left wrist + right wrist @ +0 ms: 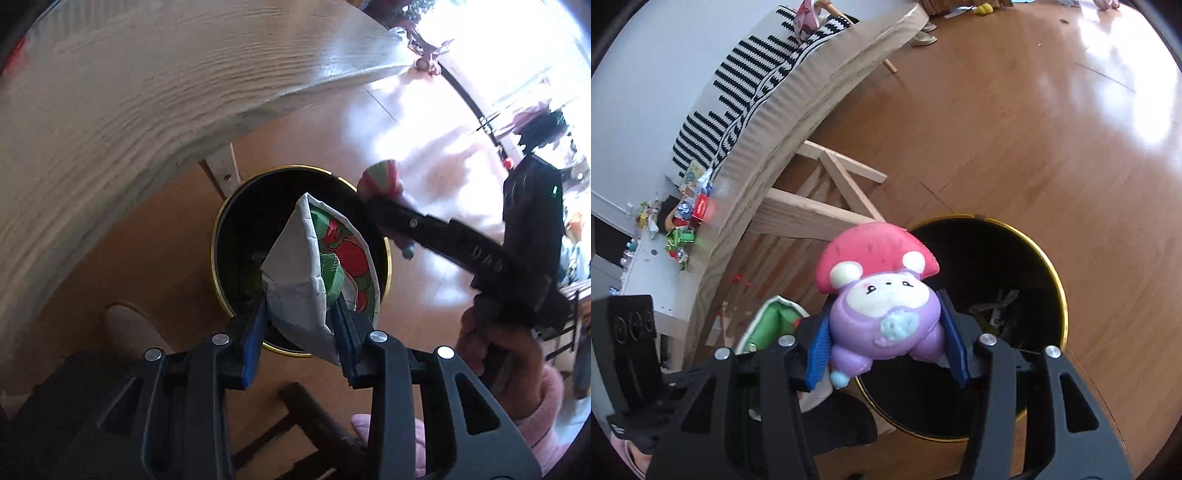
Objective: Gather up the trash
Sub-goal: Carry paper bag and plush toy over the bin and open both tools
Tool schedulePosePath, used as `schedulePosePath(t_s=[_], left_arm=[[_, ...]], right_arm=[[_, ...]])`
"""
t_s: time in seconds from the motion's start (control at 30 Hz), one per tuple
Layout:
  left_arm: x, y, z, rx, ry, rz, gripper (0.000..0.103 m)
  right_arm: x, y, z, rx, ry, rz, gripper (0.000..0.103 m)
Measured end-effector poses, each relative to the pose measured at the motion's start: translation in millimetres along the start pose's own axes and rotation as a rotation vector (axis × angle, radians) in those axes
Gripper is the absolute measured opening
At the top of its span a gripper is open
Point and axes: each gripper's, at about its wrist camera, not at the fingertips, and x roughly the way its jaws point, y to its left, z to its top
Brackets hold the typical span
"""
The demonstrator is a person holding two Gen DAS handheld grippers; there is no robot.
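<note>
My left gripper (301, 317) is shut on a crumpled carton (314, 266), grey inside with green and red print, and holds it over the black trash bin with a gold rim (218, 236). My right gripper (886, 343) is shut on a purple toy figure with a pink cap (882, 291) just above the near rim of the same bin (1060, 295). The right gripper also shows in the left wrist view (376, 195), with the toy (380, 177) at the bin's right rim. The carton shows in the right wrist view (775, 317). Some trash lies in the bin.
A light wooden table (147, 92) stands left of the bin, its legs (812, 210) close to the rim. Several colourful wrappers (683, 221) lie on the table top. A striped cloth (746, 92) lies further along. The floor (1034, 129) is brown wood.
</note>
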Motion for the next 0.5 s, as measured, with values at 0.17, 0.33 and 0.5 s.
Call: schedulePosePath(t_s=[0.17, 0.33, 0.5], left_arm=[[8.2, 0.1, 0.4, -0.005, 0.014, 0.009, 0.034], [9.6, -2.5, 6.4, -0.004, 0.018, -0.002, 0.034], [2.9, -8.0, 0.3, 0.001, 0.025, -0.019, 0.034]], right_arm=[[19.7, 0.8, -5.1, 0.01, 0.044, -0.001, 0.052], [25.2, 1.8, -7.7, 0.014, 0.065, -0.008, 0.051], [22.7, 5.3, -8.7, 0.008, 0.062, -0.007, 0.051]])
